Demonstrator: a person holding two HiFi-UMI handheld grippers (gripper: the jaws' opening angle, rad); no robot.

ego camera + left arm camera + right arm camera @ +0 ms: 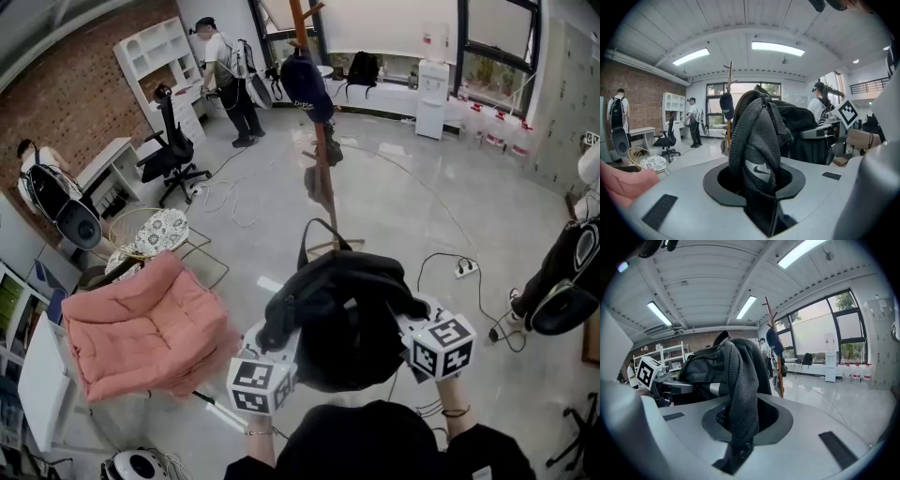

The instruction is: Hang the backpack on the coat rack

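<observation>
I hold a black backpack [342, 314] up in front of me between both grippers. My left gripper [279, 345] is shut on a black mesh strap [757, 159] with a white logo, which rises out of its jaws. My right gripper [410, 325] is shut on another mesh strap [740, 394]. The backpack's bulk [797, 126] hangs between the two, and its top loop [319, 230] stands up at the far side. The wooden coat rack [323, 159] stands a few steps ahead on the floor, with a dark cap [305, 84] hung on it. The coat rack [729, 108] shows behind the strap; the coat rack [774, 348] shows right of the bag.
A pink cushioned seat [141, 328] and a round rattan table [155, 234] sit to the left. A black office chair [173, 150] and a standing person [230, 80] are far left. Cables and a power strip [466, 269] lie on the floor at right, near another person [567, 281].
</observation>
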